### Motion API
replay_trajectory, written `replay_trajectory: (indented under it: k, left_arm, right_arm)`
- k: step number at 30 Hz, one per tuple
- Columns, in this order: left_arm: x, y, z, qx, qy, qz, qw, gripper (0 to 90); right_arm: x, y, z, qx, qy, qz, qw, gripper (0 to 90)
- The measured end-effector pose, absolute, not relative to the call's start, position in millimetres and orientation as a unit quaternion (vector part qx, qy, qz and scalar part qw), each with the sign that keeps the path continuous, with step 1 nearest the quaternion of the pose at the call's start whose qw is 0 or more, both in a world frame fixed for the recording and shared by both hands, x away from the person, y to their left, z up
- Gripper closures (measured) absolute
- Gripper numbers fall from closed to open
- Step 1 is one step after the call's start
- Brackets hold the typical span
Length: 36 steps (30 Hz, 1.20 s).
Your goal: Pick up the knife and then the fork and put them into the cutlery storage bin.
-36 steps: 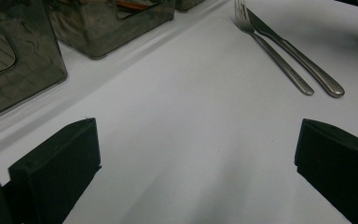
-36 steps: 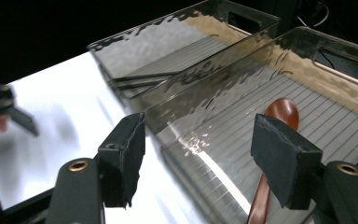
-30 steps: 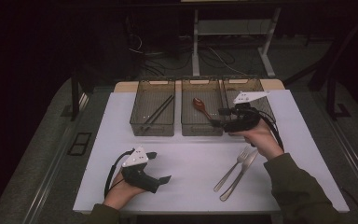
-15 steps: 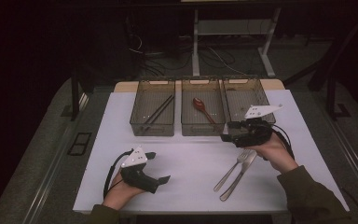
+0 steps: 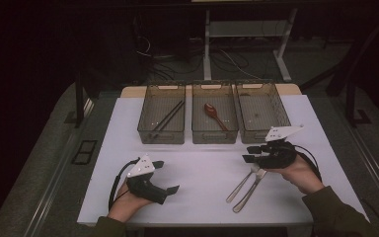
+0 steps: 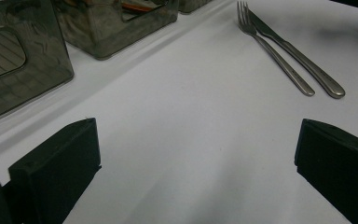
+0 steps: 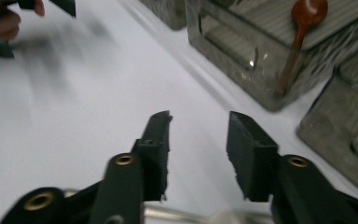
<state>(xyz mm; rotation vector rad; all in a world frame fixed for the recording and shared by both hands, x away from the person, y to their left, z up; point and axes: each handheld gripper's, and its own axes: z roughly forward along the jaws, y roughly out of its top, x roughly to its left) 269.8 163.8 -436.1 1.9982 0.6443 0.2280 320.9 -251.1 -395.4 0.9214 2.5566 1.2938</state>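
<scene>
Right gripper [image 5: 249, 153] held low just above head ends of fork [image 5: 242, 181] and knife [image 5: 250, 188], which lie side by side on white table [image 5: 197, 163], near right bin [image 5: 262, 112]; jaws just closed partway, narrow gap, nothing seen between them. Left gripper [image 5: 167, 177] rested near front edge, jaws wide, nothing held

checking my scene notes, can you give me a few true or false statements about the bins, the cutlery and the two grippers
1. A red spoon lies in the middle bin. True.
2. The fork and knife lie in the right bin. False: they lie side by side on the white table.
3. The left gripper holds the fork. False: its jaws are wide apart over bare table.
4. The right gripper is above the fork and knife heads. True.
</scene>
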Motion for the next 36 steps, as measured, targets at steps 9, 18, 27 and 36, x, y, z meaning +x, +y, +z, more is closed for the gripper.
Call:
replay_trajectory:
  k: [9,18,27,36]
  left_arm:
    - [269,162,-436,0.825,0.266,0.099,0.489,0.0]
    - [269,162,-436,0.826,0.265,0.099,0.488,0.0]
    - [269,161,-436,0.827,0.264,0.098,0.487,0.0]
    - [269,160,-436,0.828,0.262,0.097,0.487,0.0]
  right_arm:
    - [310,-263,-412,0.304,0.871,0.381,0.065,83.3]
    - [306,-257,-432,0.290,0.901,0.317,0.053,88.9]
    - [305,-247,-437,0.274,0.917,0.287,0.050,89.0]
    - [303,-248,-433,0.263,0.928,0.260,0.048,89.1]
